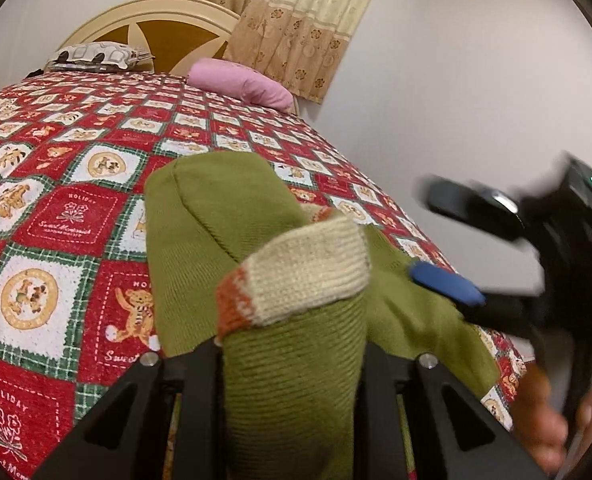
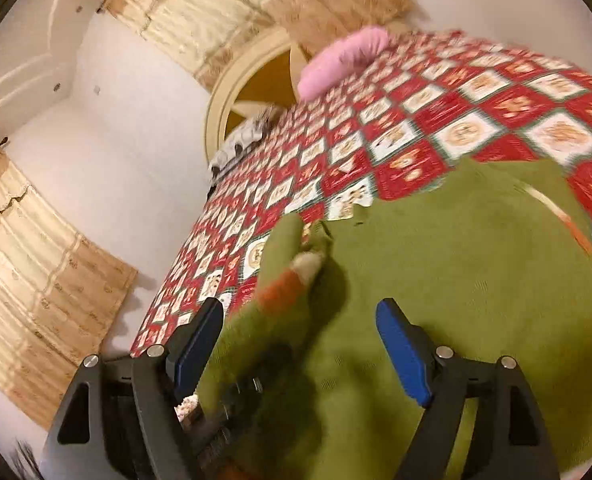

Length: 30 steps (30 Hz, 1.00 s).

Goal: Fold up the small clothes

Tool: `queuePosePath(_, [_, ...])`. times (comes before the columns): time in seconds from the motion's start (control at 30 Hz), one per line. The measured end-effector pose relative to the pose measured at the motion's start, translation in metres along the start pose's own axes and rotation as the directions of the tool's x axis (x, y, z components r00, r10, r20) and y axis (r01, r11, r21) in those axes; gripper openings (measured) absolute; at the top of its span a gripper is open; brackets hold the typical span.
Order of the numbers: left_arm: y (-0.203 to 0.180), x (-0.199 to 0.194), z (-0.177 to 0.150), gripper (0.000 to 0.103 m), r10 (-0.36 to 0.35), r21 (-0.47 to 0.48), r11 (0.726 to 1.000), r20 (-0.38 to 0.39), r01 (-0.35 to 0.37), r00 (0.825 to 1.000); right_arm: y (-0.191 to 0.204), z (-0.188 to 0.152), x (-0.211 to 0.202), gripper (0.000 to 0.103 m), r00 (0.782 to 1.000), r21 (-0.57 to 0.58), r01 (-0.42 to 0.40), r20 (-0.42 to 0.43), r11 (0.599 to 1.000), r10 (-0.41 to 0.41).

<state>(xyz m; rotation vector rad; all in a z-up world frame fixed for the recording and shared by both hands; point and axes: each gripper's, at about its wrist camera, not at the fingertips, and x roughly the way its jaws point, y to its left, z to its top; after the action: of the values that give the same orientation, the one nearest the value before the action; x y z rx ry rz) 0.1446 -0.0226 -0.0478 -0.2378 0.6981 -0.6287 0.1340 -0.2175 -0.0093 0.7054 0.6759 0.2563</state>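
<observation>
Gripping: left gripper (image 1: pixel 292 364) was clamped on the green sweater's sleeve (image 1: pixel 296 280), cuff up.
Sweater (image 2: pixel 455 280): lay on the bedspread (image 1: pixel 76 200).
Risk: sleeve could slip if the left hold loosened.
Right gripper (image 2: pixel 299 340): fingers apart, tilted, hovering over the sweater.

Bedspread (image 1: pixel 56 208) bare left of sweater (image 1: pixel 200 216); pink pillow (image 1: pixel 240 84) far off, near headboard.
</observation>
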Motion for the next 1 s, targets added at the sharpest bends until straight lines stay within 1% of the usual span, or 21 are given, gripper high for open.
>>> queuePosePath(0.07, [-0.001,0.001,0.000,0.021,-0.001,-0.001,1.000,0.001,0.001,1.000,0.007,0.012,0.026,0.079,0.998,-0.027,0.006,-0.068,1.000,-0.007])
queuePosePath(0.2, [0.000,0.001,0.000,0.022,-0.002,-0.003,1.000,0.001,0.002,1.000,0.021,0.017,0.080,0.079,0.981,-0.108,0.020,-0.191,0.994,-0.040])
queuePosePath(0.23, [0.000,0.001,0.000,0.022,-0.004,-0.005,1.000,0.000,0.004,1.000,0.026,0.016,0.093,0.067,0.973,-0.145,0.050,-0.216,0.988,-0.081])
queuePosePath(0.27, [0.001,0.001,0.000,0.022,-0.007,-0.008,1.000,-0.002,0.007,1.000,0.027,0.014,0.101,0.056,0.967,-0.177,0.086,-0.222,0.980,-0.125])
queuePosePath(0.3, [0.001,0.003,0.000,0.022,-0.010,-0.012,1.000,-0.008,0.009,1.000,0.026,0.013,0.107,0.036,0.961,-0.194,0.101,-0.233,0.976,-0.146])
queuePosePath(0.33, [0.002,0.005,0.001,0.022,-0.010,-0.018,1.000,-0.016,0.010,1.000,0.025,0.011,0.116,0.029,0.955,-0.195,0.091,-0.262,0.977,-0.141])
queuePosePath(0.37, [0.003,0.005,0.001,0.022,-0.015,-0.022,1.000,-0.020,0.014,1.000,0.022,0.012,0.120,0.027,0.954,-0.189,0.092,-0.265,0.978,-0.141])
queuePosePath(0.47, [0.001,0.006,0.001,0.022,-0.016,-0.021,1.000,-0.020,0.015,1.000,0.022,0.009,0.118,0.022,0.960,-0.215,0.108,-0.232,0.971,-0.158])
queuePosePath(0.57, [-0.001,0.003,0.002,0.022,-0.023,-0.018,1.000,-0.010,0.023,1.000,0.034,0.004,0.105,0.016,0.963,-0.304,0.143,-0.176,0.942,-0.203])
queuePosePath(0.67, [-0.008,-0.005,0.007,0.020,-0.042,-0.010,0.999,0.010,0.042,0.999,0.043,0.007,0.089,0.014,0.971,-0.349,0.142,-0.135,0.926,-0.199])
queuePosePath(0.77, [-0.029,-0.008,0.010,0.020,-0.026,0.049,0.999,0.026,0.025,0.999,0.051,0.014,0.070,0.013,0.975,-0.393,0.140,-0.103,0.909,-0.195])
queuePosePath(0.87, [-0.053,-0.004,0.011,0.020,-0.018,0.103,0.995,0.029,0.015,0.999,0.048,0.024,0.049,0.013,0.974,-0.423,0.161,-0.078,0.892,-0.213])
queuePosePath(1.0, [-0.086,0.009,0.010,0.020,-0.014,0.178,0.984,0.009,0.012,1.000,0.024,0.036,0.026,0.013,0.972,-0.396,0.183,-0.063,0.900,-0.226])
